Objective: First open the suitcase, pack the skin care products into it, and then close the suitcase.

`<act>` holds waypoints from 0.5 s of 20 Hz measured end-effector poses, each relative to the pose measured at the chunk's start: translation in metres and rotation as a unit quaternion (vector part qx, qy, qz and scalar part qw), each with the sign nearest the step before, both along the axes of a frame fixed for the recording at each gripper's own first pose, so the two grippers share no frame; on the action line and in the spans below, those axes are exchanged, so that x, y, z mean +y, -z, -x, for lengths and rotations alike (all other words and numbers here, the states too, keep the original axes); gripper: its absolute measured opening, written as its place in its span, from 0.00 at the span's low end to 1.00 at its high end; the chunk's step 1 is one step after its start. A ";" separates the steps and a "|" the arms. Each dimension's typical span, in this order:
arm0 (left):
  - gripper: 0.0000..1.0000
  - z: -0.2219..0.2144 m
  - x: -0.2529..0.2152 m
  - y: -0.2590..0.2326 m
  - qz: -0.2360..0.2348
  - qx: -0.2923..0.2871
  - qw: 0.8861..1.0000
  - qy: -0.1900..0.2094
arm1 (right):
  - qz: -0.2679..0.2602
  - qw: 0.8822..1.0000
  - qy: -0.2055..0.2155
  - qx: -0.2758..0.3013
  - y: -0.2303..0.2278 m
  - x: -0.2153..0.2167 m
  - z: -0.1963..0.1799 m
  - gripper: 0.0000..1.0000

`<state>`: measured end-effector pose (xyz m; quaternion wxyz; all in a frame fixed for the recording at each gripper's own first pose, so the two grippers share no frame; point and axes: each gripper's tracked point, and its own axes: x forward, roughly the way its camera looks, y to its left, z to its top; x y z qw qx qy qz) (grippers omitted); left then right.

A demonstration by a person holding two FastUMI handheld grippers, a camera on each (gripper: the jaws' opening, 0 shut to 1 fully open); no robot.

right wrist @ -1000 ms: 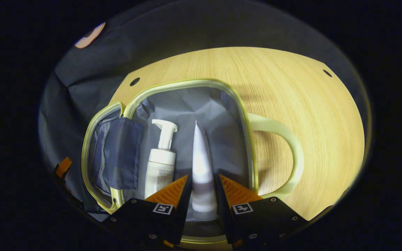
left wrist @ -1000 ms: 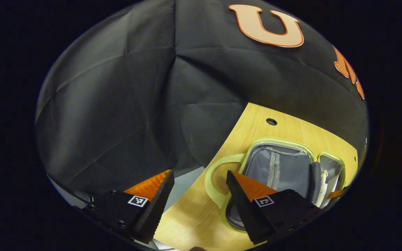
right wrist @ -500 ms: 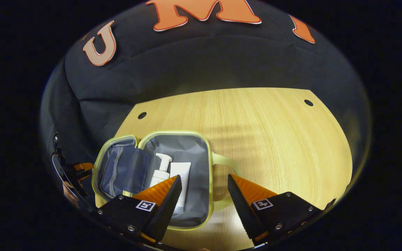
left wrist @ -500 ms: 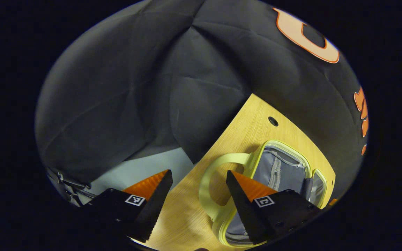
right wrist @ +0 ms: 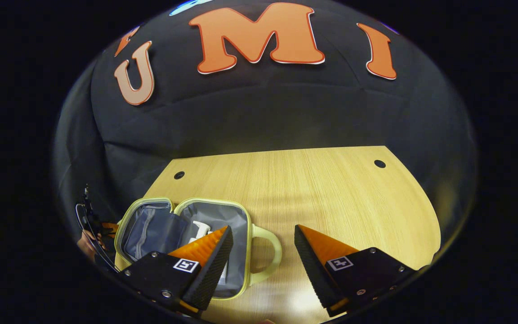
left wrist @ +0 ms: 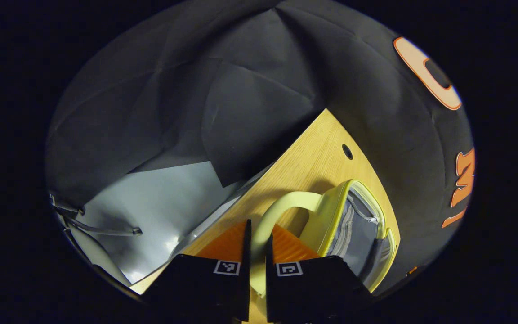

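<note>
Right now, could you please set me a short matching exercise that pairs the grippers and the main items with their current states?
Things:
1. left gripper
2. right gripper
3. suitcase
4. pump bottle

States:
A. lying inside the suitcase
B. open, holding nothing
C. shut on the suitcase handle
D. open on the wooden table

Pairs: 1-C, 2-B, 3-D, 4-A

L gripper [left wrist: 257,252]: jaws nearly closed, clamped on the suitcase handle [left wrist: 281,208] near desk's left edge. R gripper [right wrist: 262,252]: jaws wide apart, holding nothing, hovering above desk's near edge.
</note>
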<state>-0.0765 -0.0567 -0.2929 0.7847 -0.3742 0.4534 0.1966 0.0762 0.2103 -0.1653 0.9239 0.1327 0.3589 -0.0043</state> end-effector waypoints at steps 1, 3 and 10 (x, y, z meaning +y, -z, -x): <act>0.07 -0.002 0.000 -0.009 -0.004 -0.010 1.000 -0.001 | 0.002 1.000 -0.001 -0.006 -0.003 -0.003 -0.001 0.89; 0.07 -0.003 -0.003 -0.044 -0.046 -0.023 0.998 0.029 | 0.009 1.000 -0.004 -0.022 -0.008 -0.007 -0.003 0.88; 0.06 -0.023 -0.036 -0.177 -0.109 -0.126 0.984 0.061 | 0.040 0.997 -0.015 -0.062 -0.025 -0.032 -0.008 0.88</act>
